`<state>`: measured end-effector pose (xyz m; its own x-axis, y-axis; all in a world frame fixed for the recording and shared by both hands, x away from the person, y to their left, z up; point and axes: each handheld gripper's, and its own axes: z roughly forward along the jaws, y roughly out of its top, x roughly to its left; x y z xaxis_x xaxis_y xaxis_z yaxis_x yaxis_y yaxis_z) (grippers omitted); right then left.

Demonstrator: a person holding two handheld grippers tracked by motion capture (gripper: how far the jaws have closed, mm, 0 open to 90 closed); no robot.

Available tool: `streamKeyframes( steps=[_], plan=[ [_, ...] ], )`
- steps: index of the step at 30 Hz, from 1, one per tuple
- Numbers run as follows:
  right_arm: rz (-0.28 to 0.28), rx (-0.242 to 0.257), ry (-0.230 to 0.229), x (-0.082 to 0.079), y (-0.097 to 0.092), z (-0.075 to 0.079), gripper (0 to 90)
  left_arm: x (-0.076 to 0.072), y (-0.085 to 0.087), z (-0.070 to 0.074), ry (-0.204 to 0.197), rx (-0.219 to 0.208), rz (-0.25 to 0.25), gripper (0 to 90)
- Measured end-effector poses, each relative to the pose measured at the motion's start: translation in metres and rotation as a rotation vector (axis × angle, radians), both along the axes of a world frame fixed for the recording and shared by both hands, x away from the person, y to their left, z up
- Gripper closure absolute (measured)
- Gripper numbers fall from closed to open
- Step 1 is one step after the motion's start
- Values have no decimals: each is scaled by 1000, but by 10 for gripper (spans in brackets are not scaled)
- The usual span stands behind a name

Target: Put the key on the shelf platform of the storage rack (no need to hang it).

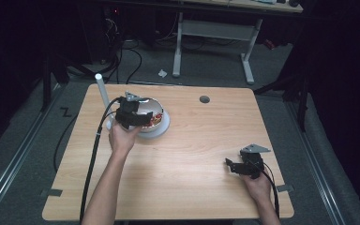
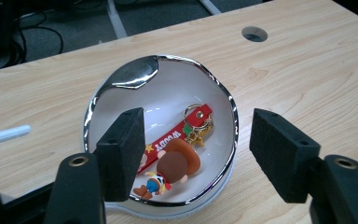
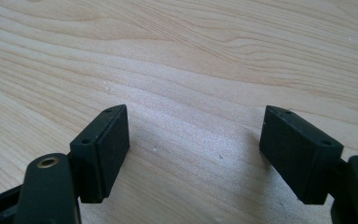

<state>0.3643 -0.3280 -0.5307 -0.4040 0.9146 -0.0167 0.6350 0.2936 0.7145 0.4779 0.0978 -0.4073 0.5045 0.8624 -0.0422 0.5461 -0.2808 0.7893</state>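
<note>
Keychain: cowboy-figure keychain [image 2: 170, 164] with a brown hat, a red strap printed with white letters and a gold clasp; it lies inside the bowl, on the white floor toward the near wall, figure nearest the left gripper, strap running away from it.
Left gripper: black two-jaw left gripper [image 2: 196, 149] held above the near rim of the bowl; its jaws stand apart with nothing pressed between the foam pads, and the keychain shows in the gap below them, untouched.
Left gripper, high view: left gripper [image 1: 132, 116] sits over the near-left part of the bowl, the person's left hand [image 1: 122, 139] behind it, a black cable trailing off toward the table's near edge.
Bowl: round white bowl with a shiny chrome rim [image 2: 234, 122], standing on a flat white plate [image 1: 165, 125] on the left far part of the table.
Right gripper: black two-jaw right gripper [image 3: 193, 140], jaws wide apart and empty, pointing at bare wood; in the high view it rests low at the near right of the table, well apart from the bowl.
Table: light wooden tabletop [image 1: 201, 154] with a round cable hole [image 1: 204, 99] near its far edge.
Tube: white upright tube [image 1: 101, 89] just left of the bowl.
</note>
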Motion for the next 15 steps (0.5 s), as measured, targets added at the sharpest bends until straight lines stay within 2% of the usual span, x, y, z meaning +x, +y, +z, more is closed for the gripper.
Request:
streamKeyframes(
  steps=[15],
  plan=[
    [0, 0, 0, 0, 0, 0, 241, -18, 20, 14, -31, -45, 32, 339]
  ],
)
